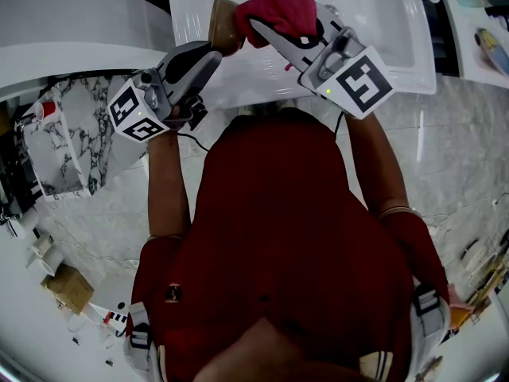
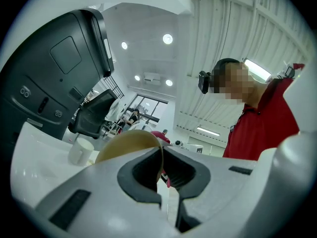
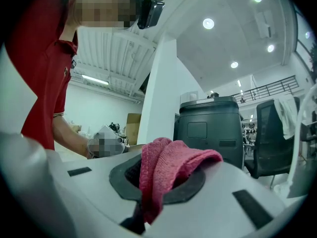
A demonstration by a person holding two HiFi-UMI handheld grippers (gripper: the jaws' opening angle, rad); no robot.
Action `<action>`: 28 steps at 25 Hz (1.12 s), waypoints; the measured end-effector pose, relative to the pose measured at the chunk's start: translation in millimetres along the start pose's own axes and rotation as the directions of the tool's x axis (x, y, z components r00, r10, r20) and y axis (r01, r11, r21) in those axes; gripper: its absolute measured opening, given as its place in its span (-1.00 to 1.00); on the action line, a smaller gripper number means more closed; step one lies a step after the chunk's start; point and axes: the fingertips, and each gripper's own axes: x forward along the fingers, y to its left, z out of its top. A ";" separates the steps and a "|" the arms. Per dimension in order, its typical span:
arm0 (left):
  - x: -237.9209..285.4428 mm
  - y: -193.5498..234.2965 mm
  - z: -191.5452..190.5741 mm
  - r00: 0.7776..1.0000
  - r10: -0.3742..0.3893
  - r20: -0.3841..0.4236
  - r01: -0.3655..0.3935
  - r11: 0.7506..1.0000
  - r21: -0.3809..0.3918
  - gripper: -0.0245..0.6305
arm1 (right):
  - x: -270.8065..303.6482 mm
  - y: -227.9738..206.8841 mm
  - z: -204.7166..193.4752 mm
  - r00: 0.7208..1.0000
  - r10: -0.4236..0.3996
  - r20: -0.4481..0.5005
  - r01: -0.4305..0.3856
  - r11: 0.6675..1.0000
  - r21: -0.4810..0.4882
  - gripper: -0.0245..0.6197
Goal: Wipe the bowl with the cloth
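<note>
tan bowl [image 1: 224,22] tipped on edge, rim pinched by left gripper [image 1: 213,54]; right gripper [image 1: 266,32] clamps red cloth [image 1: 282,10].

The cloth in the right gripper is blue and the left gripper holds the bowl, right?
No, the cloth is red, not blue; the right gripper view shows it. The right gripper is shut on it, and the left gripper holds the bowl.

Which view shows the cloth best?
The right gripper view: the cloth sits centre frame, clamped in the right tongs. The head view shows it bunched beside the bowl; the left gripper view only a red sliver past the bowl's rim.
</note>
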 end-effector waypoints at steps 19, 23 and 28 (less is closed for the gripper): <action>-0.5 -19.7 5.1 0.990 -0.141 0.021 0.141 0.990 -0.018 -0.85 | -10.3 -26.0 -15.8 1.000 -0.015 0.003 0.015 0.994 0.105 -0.83; -2.1 -21.8 7.2 0.988 -0.153 0.035 0.154 0.988 -0.020 -0.85 | -11.1 -26.8 -20.5 1.000 -0.013 0.008 0.011 0.990 0.138 -0.83; -4.2 -22.0 13.7 0.985 -0.156 0.074 0.158 0.987 -0.024 -0.85 | -11.7 -26.9 -26.7 1.000 -0.007 0.013 0.005 0.984 0.176 -0.83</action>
